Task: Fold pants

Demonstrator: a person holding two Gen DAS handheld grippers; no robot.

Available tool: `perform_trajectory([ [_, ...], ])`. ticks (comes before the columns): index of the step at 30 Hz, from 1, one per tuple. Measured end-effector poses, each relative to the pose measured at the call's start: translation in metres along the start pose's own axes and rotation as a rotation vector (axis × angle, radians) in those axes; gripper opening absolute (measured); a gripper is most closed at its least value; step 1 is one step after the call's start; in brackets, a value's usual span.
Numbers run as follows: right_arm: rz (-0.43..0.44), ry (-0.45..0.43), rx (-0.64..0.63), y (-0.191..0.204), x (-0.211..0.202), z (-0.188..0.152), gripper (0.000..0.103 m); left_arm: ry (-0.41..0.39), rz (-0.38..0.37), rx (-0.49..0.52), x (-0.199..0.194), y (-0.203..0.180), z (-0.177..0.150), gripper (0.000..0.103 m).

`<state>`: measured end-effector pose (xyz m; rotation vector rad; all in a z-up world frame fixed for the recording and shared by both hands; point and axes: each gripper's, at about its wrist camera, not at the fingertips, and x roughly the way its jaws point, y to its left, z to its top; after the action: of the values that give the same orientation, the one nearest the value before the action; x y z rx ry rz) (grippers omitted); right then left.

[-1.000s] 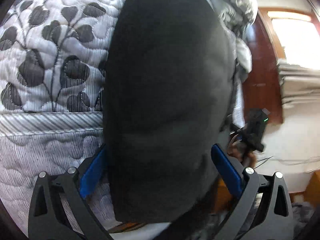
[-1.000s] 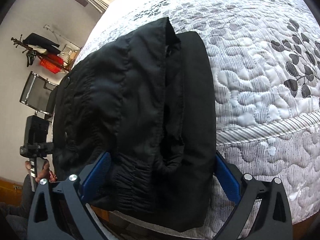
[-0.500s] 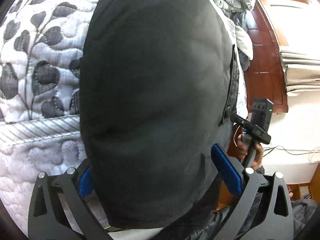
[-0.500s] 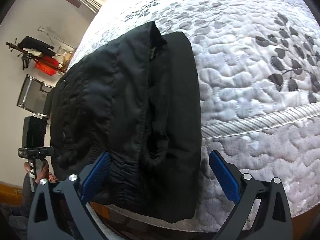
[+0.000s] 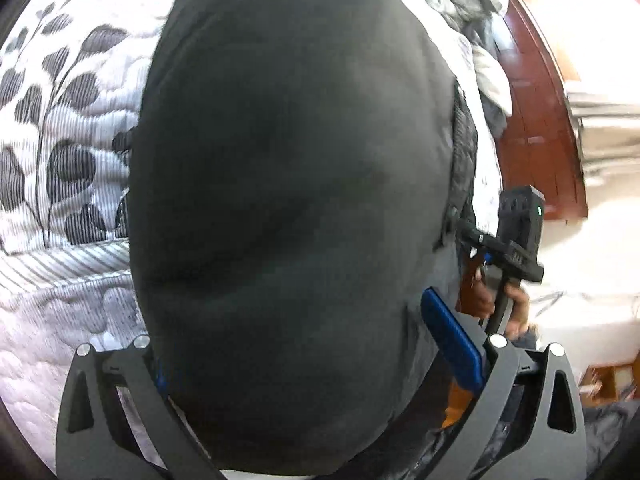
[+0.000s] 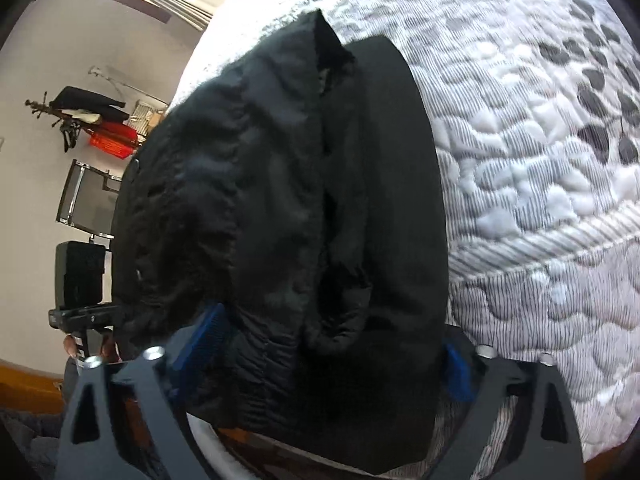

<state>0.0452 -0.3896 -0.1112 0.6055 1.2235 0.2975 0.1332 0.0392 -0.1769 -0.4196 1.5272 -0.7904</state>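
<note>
1. While the pants (image 6: 304,216) lie as a black bundle at the near edge of the bed (image 6: 540,160), both grippers sit low over them from the bed's side.
2. Right gripper (image 6: 332,344): its jaws have just been closing. Compared with half a second ago, the blue fingers (image 6: 208,332) now stand closer together, with the gathered waistband end of the pants between them. The right-hand pad is mostly hidden behind the cloth. Whether the pads already press on the fabric cannot be told; the picture is blurred.
3. Left gripper (image 5: 304,344): the fingers (image 5: 452,344) stand wide apart, with the smooth dark face of the pants filling the gap. Its left pad is nearly covered by cloth, more so than a second ago. No pinch is visible.
4. Pants position: unchanged on the quilt, folded lengthwise, one end hanging slightly over the bed's edge.
5. Meaning for the task: the right side appears to be starting a grasp on the waistband end, a likely preparation for the next fold. The left side has not yet committed to a hold.
</note>
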Motion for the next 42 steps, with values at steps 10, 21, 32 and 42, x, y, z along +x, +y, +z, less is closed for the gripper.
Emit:
perform_trajectory([
  [10,-0.107,-0.100,-0.192,0.054,-0.027,0.006,0.047,-0.085,0.002,-0.029,-0.027,0.009,0.005,0.044],
  [21,-0.109,-0.177,-0.306,0.103,-0.037,0.065,0.039,-0.272,0.069,0.003,-0.070,-0.017,0.051,0.034],
  [32,-0.089,-0.194,-0.324,0.136,0.006,0.147,0.039,-0.377,0.140,-0.011,-0.095,-0.005,0.119,0.034],
  [42,-0.078,-0.123,-0.188,0.089,0.046,0.155,0.058,-0.363,0.150,-0.019,-0.072,0.021,0.119,0.045],
])
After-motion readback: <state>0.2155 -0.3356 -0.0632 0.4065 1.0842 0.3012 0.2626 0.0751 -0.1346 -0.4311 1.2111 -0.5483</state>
